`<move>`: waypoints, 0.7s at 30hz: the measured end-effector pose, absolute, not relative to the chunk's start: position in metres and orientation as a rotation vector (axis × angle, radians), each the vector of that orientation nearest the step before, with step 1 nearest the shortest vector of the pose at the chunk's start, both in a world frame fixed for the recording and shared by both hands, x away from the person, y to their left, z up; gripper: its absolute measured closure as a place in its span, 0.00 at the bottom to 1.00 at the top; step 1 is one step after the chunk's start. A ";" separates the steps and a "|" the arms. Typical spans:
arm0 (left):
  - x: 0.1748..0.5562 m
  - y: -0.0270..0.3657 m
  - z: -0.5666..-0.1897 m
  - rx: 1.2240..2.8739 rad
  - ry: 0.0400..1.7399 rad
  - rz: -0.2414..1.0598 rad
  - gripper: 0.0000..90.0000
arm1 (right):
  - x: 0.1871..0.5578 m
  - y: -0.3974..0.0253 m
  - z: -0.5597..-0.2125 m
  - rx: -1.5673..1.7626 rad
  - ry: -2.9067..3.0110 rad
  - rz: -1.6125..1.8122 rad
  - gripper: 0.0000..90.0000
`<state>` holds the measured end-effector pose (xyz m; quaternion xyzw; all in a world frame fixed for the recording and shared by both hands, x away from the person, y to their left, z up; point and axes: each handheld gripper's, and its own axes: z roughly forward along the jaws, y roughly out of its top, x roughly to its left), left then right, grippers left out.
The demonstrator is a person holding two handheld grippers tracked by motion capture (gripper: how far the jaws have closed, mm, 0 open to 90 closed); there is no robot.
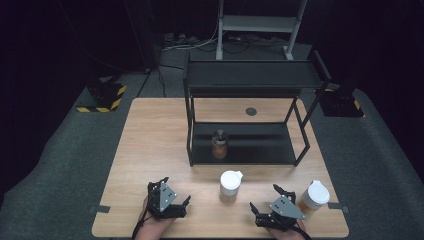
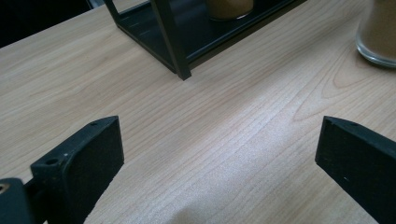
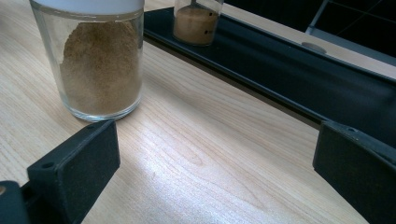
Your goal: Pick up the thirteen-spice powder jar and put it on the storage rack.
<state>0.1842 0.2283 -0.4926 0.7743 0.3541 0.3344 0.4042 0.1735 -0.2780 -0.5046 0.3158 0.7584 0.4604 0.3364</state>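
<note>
Three glass spice jars hold brown powder. One white-lidded jar (image 1: 230, 186) (image 3: 100, 65) stands on the table in front of the black rack (image 1: 250, 80). A second white-lidded jar (image 1: 314, 196) stands near the right edge, beside my right gripper. A third jar (image 1: 219, 144) (image 3: 196, 23) sits on the rack's lower shelf (image 3: 280, 60). My left gripper (image 1: 175, 190) (image 2: 219, 158) rests open at the front left, nothing between its jaws. My right gripper (image 1: 265, 197) (image 3: 215, 163) is open at the front right, the middle jar just beyond its left jaw.
The rack's front-left post (image 2: 180, 51) stands ahead of the left gripper, with a jar's base (image 2: 378, 39) off to its right. The wooden table (image 1: 150, 150) has bare room at the left. A round grommet (image 1: 251, 111) lies behind the rack.
</note>
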 end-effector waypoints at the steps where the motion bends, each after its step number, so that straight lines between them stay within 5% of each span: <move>1: 0.185 0.228 -0.492 1.958 0.892 0.843 0.02 | 0.173 -0.278 -0.505 0.822 1.976 1.199 0.00; 21: 0.188 0.231 -0.491 1.974 0.872 0.815 0.02 | 0.158 -0.267 -0.481 0.786 1.970 1.227 0.00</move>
